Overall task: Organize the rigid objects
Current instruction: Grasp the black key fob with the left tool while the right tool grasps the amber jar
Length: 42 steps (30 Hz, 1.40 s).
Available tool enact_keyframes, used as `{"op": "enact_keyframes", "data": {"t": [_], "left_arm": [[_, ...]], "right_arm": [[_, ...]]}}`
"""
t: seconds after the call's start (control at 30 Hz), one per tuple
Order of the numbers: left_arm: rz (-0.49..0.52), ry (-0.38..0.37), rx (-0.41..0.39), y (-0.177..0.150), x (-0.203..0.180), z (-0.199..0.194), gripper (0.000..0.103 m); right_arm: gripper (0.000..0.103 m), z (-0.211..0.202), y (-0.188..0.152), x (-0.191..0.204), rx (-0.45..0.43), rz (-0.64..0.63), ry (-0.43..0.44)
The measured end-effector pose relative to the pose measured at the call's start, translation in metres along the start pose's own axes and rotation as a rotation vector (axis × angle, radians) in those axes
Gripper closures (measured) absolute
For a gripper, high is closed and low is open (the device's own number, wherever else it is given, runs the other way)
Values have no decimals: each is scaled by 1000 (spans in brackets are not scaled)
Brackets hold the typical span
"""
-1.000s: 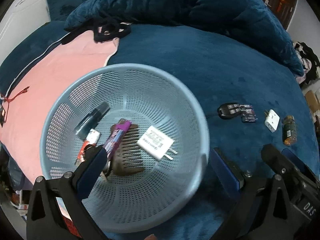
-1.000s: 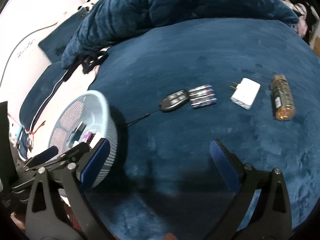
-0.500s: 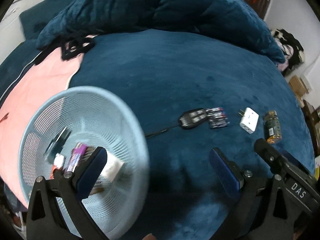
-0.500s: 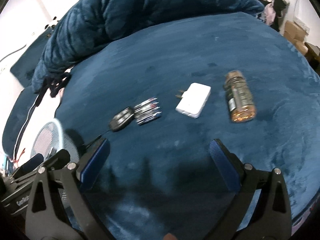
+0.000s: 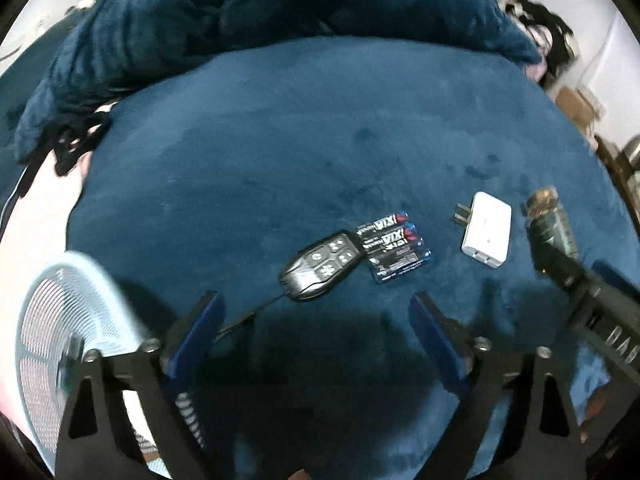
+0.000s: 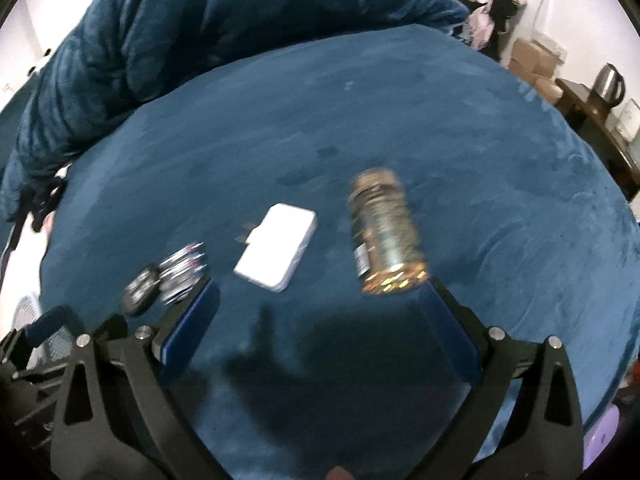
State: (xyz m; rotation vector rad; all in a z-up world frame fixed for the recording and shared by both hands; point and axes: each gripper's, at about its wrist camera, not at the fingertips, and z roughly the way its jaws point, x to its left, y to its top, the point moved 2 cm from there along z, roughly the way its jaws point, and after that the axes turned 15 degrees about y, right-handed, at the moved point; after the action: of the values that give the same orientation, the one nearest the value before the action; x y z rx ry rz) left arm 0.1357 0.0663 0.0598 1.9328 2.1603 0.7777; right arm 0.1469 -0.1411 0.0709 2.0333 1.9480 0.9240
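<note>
Both grippers over the loose items, nothing held yet.

My left gripper (image 5: 314, 316) is closing with nothing between its pads; it hangs just short of the key fob (image 5: 320, 266). My right gripper (image 6: 320, 304) stands wide and empty near the amber bottle (image 6: 384, 236). Risks, in my judgement: the fob touches the battery pack (image 5: 394, 250), so a pinch could drag both; its cord may snag; the bottle, lying on its side, could roll off the pads on the soft blue cover (image 5: 280, 152). Count: one fob, one battery pack, one white charger (image 5: 486, 236), one bottle, one basket (image 5: 60, 320) at the left edge.
</note>
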Motion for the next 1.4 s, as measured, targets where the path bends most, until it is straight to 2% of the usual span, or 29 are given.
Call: {"op": "enact_keyframes", "data": {"t": [0.13, 0.3, 0.4, 0.6, 0.67, 0.7, 0.73, 0.77, 1.07, 1.4], "left_arm": [[50, 12, 44, 6, -13, 23, 20], [79, 38, 101, 9, -15, 47, 40], [84, 31, 120, 11, -16, 56, 44], [68, 12, 136, 16, -19, 67, 47], [55, 4, 146, 18, -18, 69, 49], [44, -1, 150, 18, -17, 69, 52], [37, -18, 165, 17, -15, 69, 55], [30, -30, 172, 15, -14, 67, 61], [-7, -83, 214, -14, 3, 46, 62], [-40, -75, 195, -9, 3, 53, 54]], "right_arm": [[2, 13, 6, -19, 13, 50, -25], [2, 31, 12, -35, 39, 96, -47], [5, 37, 13, -40, 45, 112, -22], [25, 50, 18, -42, 69, 94, 1], [46, 54, 17, -42, 85, 92, -1], [53, 54, 16, -41, 91, 90, -5], [55, 55, 16, -40, 95, 84, -13], [55, 54, 15, -40, 96, 78, -13], [55, 41, -2, -39, 147, 127, 36], [53, 47, 0, -36, 140, 120, 33]]}}
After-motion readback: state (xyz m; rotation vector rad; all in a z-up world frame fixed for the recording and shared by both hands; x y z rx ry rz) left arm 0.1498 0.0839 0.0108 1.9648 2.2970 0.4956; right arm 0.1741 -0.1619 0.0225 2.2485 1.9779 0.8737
